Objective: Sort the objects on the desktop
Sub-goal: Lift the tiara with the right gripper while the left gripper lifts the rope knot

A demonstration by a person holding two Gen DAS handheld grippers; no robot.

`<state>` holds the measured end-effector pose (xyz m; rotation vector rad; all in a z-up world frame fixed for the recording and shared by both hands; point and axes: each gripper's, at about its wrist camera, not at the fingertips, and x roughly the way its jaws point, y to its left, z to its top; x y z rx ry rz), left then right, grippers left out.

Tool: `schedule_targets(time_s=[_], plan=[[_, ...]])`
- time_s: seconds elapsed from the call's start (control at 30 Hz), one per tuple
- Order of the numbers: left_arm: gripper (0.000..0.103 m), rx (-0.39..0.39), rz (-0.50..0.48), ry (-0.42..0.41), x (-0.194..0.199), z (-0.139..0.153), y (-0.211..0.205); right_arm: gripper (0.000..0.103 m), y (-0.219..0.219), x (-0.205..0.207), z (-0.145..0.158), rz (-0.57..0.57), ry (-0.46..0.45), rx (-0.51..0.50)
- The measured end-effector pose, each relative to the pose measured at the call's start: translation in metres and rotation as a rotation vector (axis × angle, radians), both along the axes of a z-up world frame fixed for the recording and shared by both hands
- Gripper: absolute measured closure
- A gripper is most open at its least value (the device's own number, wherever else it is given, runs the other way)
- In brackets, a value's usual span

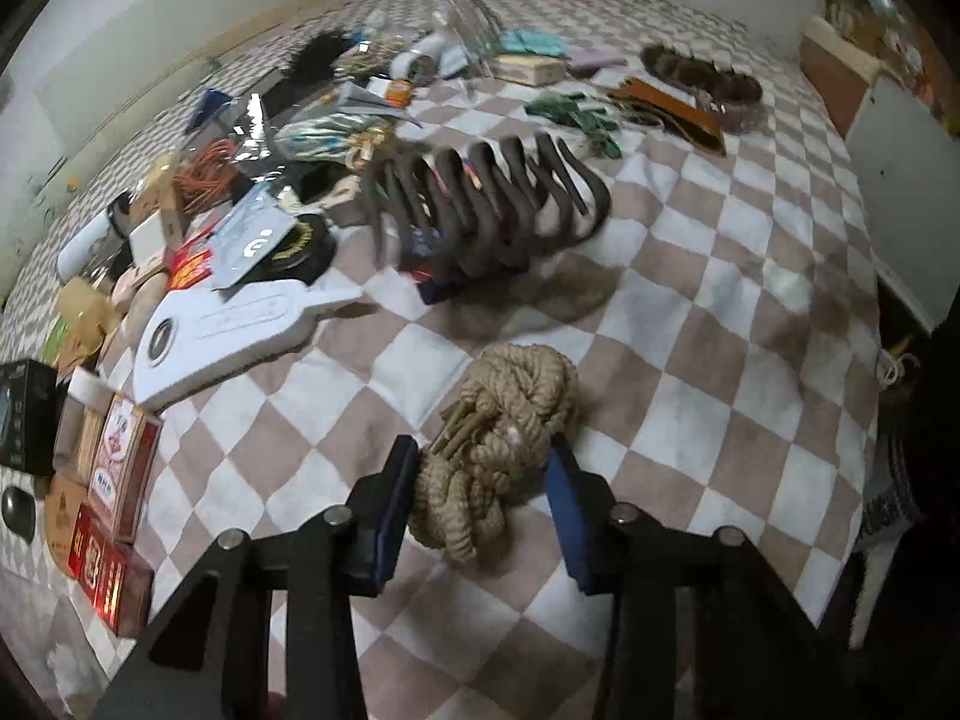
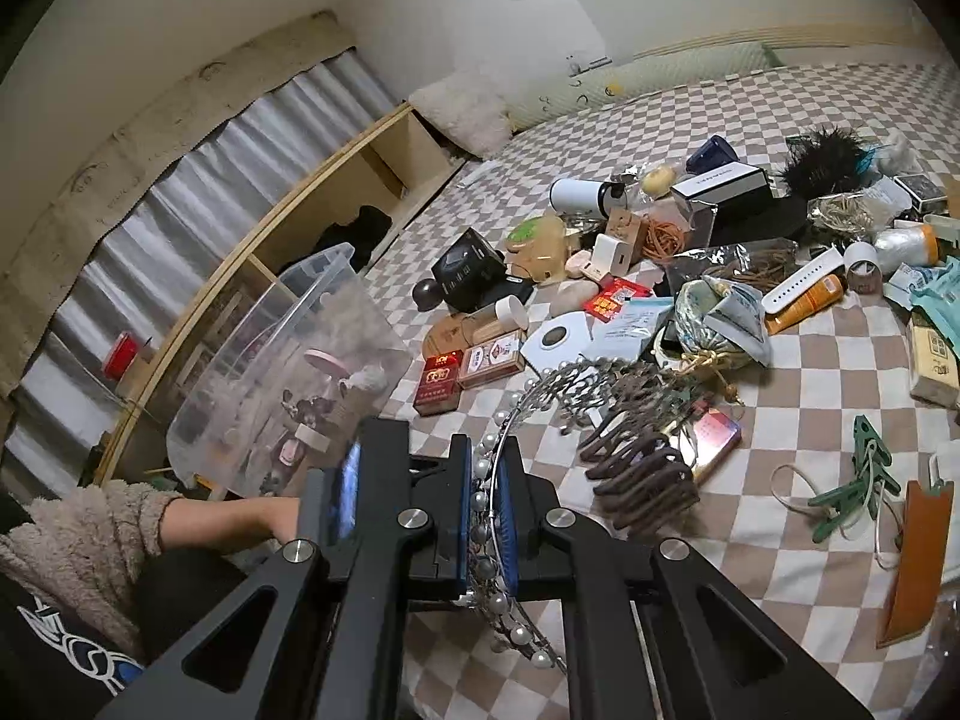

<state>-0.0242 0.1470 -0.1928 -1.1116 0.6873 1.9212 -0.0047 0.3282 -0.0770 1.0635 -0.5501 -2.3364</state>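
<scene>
My left tool point(image 1: 483, 483) pinches the rope bundle point(image 1: 498, 438); I squeeze its middle before lifting. Right tool point(image 2: 486, 516) grips the pearl tiara point(image 2: 543, 396).

Two close downward wrist views, shared checkered bedspread point(image 1: 690, 360)

Each claw has a matte black frame with angular arms and triangular cut-outs. Round silver screws sit at the joints. The left claw point(image 1: 483, 510) has two fingers with dark blue pads point(image 1: 567, 516) on the inner sides. The right claw point(image 2: 487, 510) has the same blue pads. The person wears a fluffy beige sleeve point(image 2: 84, 534) and a black garment with a white printed design point(image 2: 78, 654).
</scene>
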Motion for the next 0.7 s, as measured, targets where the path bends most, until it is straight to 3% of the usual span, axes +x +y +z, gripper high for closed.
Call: schedule_targets(time_s=[0.2, 0.33, 0.53, 0.7], plan=[[0.062, 0.076, 0.062, 0.017, 0.002, 0.033, -0.016, 0.094, -0.005, 0.001, 0.006, -0.011, 0.015, 0.045], [0.062, 0.092, 0.101, 0.084, 0.006, 0.063, -0.025, 0.094, -0.01, 0.002, 0.011, -0.014, 0.026, 0.05], [0.062, 0.191, 0.181, 0.15, 0.018, 0.124, -0.049, 0.094, -0.027, 0.004, 0.036, 0.004, 0.093, 0.07], [0.062, 0.27, 0.277, 0.259, 0.038, 0.182, -0.082, 0.094, -0.051, 0.006, 0.061, 0.051, 0.154, 0.081]])
